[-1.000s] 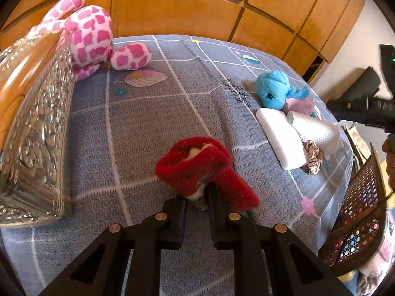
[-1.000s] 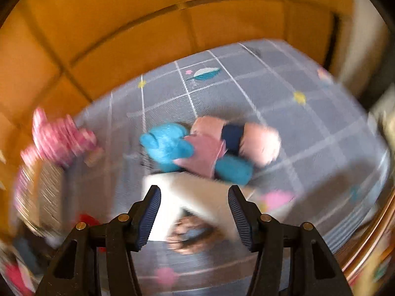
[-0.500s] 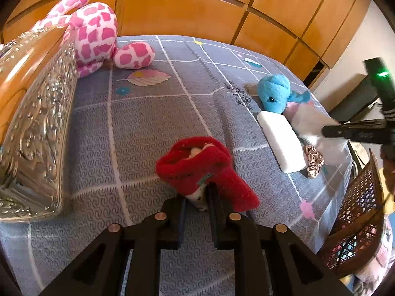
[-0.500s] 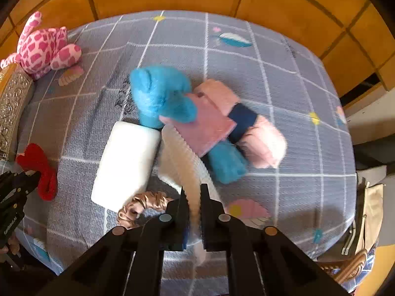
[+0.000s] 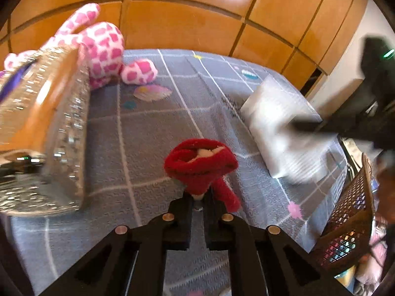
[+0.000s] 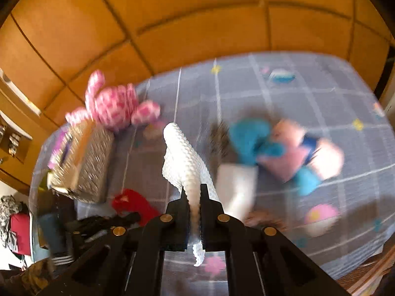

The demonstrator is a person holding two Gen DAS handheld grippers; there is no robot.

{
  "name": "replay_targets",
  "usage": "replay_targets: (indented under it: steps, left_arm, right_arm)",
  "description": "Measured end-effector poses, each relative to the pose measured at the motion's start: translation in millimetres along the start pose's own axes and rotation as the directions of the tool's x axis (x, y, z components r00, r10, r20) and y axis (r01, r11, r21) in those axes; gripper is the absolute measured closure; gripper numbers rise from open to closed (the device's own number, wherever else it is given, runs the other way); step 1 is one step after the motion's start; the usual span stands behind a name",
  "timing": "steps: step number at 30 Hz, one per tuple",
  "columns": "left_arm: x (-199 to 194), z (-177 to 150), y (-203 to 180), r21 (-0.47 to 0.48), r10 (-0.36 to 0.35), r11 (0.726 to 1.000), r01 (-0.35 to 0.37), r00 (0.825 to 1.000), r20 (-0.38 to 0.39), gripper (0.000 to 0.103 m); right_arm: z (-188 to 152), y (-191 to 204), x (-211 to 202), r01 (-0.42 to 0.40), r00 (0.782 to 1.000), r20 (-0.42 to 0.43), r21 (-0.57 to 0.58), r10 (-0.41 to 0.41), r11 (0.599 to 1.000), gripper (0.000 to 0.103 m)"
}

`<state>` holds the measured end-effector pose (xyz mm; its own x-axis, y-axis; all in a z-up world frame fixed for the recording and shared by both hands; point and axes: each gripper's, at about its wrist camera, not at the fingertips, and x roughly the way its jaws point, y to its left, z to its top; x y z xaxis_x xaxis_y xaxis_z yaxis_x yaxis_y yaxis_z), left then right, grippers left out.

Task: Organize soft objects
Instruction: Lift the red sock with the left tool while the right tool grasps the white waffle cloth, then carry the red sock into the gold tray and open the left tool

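My left gripper is shut on a red knitted sock and holds it over the grey patterned bed. My right gripper is shut on a white waffle-knit cloth that hangs from the jaws above the bed; the cloth shows blurred in the left wrist view. A silver embossed box stands at the left, also in the right wrist view. The red sock also shows in the right wrist view.
A pink spotted plush lies behind the box. A blue plush, a pink cloth and a white pad lie on the bed's right. A woven basket stands past the right edge. Wooden panels back the bed.
My right gripper has lifted the white cloth off the bed and swung it left toward the box. My left gripper has moved closer to the box with the red sock.
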<state>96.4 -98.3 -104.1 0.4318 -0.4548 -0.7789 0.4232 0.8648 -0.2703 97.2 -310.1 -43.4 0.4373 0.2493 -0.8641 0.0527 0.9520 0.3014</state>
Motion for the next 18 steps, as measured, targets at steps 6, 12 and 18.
replay_targets:
  steps: [6, 12, 18]
  left_arm:
    - [-35.3, 6.4, 0.7, 0.013, 0.021, 1.0, -0.022, 0.997, 0.075, 0.096]
    - [-71.9, 32.7, 10.8, -0.012, 0.046, 0.999, -0.045, 0.981, 0.188, 0.096]
    - [-95.6, 54.6, 55.8, -0.133, 0.144, 0.985, -0.114, 0.958, 0.246, 0.096]
  right_arm:
    - [-24.3, 13.8, 75.4, 0.071, 0.99, -0.123, -0.007, -0.072, 0.997, 0.098]
    - [-30.7, 7.6, 84.0, 0.062, 0.991, -0.117, -0.011, -0.063, 0.998, 0.098]
    - [-33.2, 11.7, 83.8, 0.07, 0.992, -0.103, -0.037, -0.074, 0.997, 0.098]
